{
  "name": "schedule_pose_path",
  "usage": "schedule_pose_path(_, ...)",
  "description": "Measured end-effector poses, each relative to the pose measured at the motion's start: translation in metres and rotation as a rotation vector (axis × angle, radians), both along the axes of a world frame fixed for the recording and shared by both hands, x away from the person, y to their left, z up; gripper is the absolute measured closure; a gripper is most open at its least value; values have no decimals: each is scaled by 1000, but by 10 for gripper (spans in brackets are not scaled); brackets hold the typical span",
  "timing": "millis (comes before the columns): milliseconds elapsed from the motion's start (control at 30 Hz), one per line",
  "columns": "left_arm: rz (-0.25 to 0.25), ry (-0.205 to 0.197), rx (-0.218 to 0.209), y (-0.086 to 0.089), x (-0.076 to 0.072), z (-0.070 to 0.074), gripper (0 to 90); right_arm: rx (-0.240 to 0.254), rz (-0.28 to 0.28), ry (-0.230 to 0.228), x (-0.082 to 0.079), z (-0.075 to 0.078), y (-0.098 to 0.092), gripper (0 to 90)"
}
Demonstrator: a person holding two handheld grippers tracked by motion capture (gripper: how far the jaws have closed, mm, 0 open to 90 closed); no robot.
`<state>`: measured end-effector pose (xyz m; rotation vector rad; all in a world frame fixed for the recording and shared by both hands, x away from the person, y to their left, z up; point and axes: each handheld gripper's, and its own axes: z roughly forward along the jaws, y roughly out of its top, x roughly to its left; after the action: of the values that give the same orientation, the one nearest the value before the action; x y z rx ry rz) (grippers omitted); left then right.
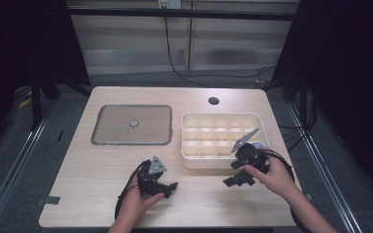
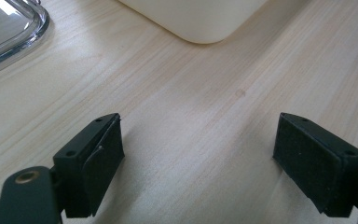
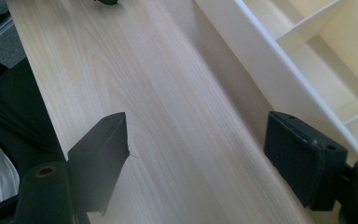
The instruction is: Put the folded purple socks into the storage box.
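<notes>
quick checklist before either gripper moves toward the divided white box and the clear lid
1. Left gripper jaws open, nothing between them: ok.
2. Right gripper jaws open, nothing between them: ok.
3. White divided box compartments in sight hold nothing: ok.
4. Clear lid lies flat on the table, apart from the box: ok.
5. Right gripper is beside the box's near right corner; whether it touches the box: cannot tell.

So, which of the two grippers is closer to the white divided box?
The right gripper: it is beside the white divided box, by its front right corner. The left gripper is farther away.
</notes>
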<state>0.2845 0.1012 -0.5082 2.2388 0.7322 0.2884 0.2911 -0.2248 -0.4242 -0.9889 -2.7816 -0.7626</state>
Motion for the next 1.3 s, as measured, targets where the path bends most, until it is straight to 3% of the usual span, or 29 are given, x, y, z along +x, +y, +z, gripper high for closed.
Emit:
schedule_pose_path(867, 0, 0, -1, 0, 0, 0, 153, 33, 37, 2, -5, -29, 17, 216)
schedule_pose_path(1300, 0, -1, 0, 0, 0, 0, 154, 40, 57, -21, -9, -42, 21, 216)
